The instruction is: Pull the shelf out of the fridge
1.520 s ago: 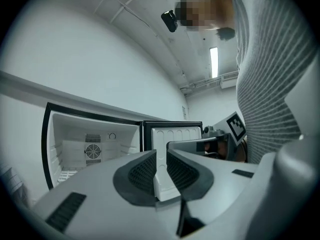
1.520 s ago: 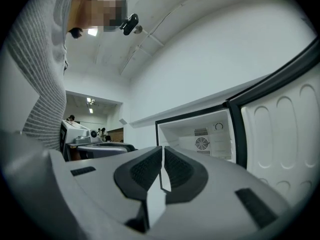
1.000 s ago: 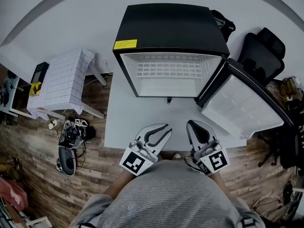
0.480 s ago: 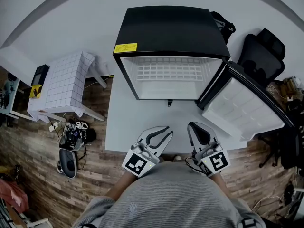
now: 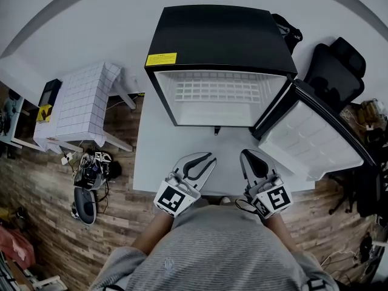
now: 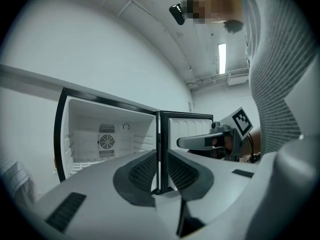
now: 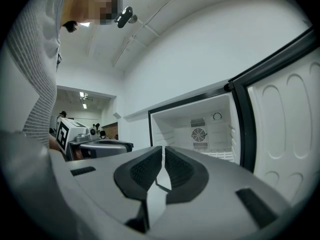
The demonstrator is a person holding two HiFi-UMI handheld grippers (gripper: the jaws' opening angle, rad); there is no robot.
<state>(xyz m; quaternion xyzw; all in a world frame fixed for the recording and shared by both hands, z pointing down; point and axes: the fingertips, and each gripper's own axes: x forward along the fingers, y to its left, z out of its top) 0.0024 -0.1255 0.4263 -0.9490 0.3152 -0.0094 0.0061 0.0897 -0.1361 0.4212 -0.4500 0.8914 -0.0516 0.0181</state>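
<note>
**Two hand-held grippers before an open mini fridge, shelf in place**

*Head view.* A black mini fridge [image 5: 218,38] stands on a white table [image 5: 176,156] with its door [image 5: 309,139] swung open to the picture's right. The white wire shelf [image 5: 215,90] lies inside the white cabinet, fully seated. Both grippers are near the table's front edge, well apart from the fridge. The left gripper [image 5: 203,161] has its jaws a little apart. The right gripper [image 5: 250,157] has its jaws together. Neither carries anything. The person's grey striped top [image 5: 218,247] fills the lower part of the picture. A small grid-patterned table [image 5: 85,105] stands on the wood floor [image 5: 66,223] at left, and an office chair [image 5: 333,71] stands at right.

*Left gripper view.* The left gripper [image 6: 160,171] points level at the fridge [image 6: 65,134]. A narrow gap parts its ribbed pads, nothing sits between them, and the dark edge of the open door [image 6: 187,126] shows through the gap. The shelf [image 6: 82,165] lies low in the cabinet, below a round fan grille [image 6: 106,142] on the back wall. The right gripper [image 6: 200,142] is beside it, at the picture's right.

*Right gripper view.* The right gripper [image 7: 163,166] has its pads closed tip to tip, with nothing held. Beyond it the fridge [image 7: 155,129] stands open, with the shelf [image 7: 220,155] lying under the fan grille [image 7: 198,134] and the door [image 7: 285,129] at the right. The left gripper [image 7: 100,146] is at the picture's left.
</note>
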